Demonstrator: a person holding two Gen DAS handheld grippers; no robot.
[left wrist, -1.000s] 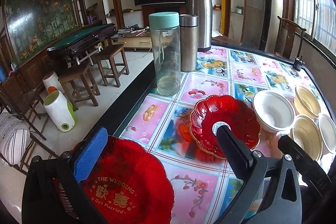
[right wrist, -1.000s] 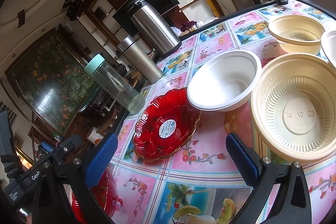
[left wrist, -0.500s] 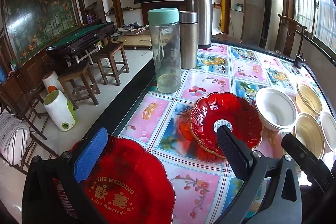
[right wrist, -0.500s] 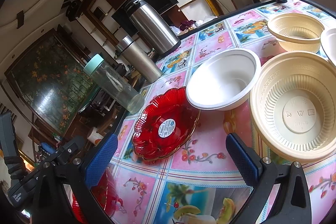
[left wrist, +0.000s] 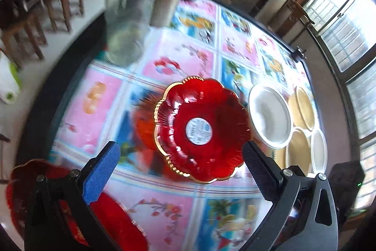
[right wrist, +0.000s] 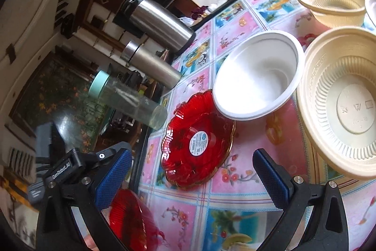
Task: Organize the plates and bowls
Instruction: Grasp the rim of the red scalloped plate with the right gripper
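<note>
Nearest, at lower centre of the left wrist view: left hand-held gripper (left wrist: 179, 158), jaws spread wide, nothing between them. Under its blue finger, at lower left of the frame, a red plate (left wrist: 112, 222) on the patterned surface (left wrist: 164, 211), partly hidden by the tool. Just past the fingertips, at centre frame, the scalloped red dish (left wrist: 201, 129) with a white sticker in its middle, straight ahead of the left tool and centred in the gap (round, so no long axis to line up with; rim span close to the jaw opening, by the look of it).

Right hand-held gripper (right wrist: 192, 171) likewise parted and empty, aimed at the same scalloped dish (right wrist: 197, 140), though from lower and more to one side. Left tool judged the nearer and better squared for a rim grasp; probable aim, stacking this dish onto the nearer red plate.

Further, to the right of the dish: white bowl (right wrist: 257, 74), touching or nearly touching the dish rim. Beyond and beside it, two tan bowls, the large near one (right wrist: 340, 100) and a farther one (right wrist: 333, 4), plus a second white bowl (left wrist: 318, 152) at the edge.

Count: red plates two, white bowls two, tan bowls two.
</note>
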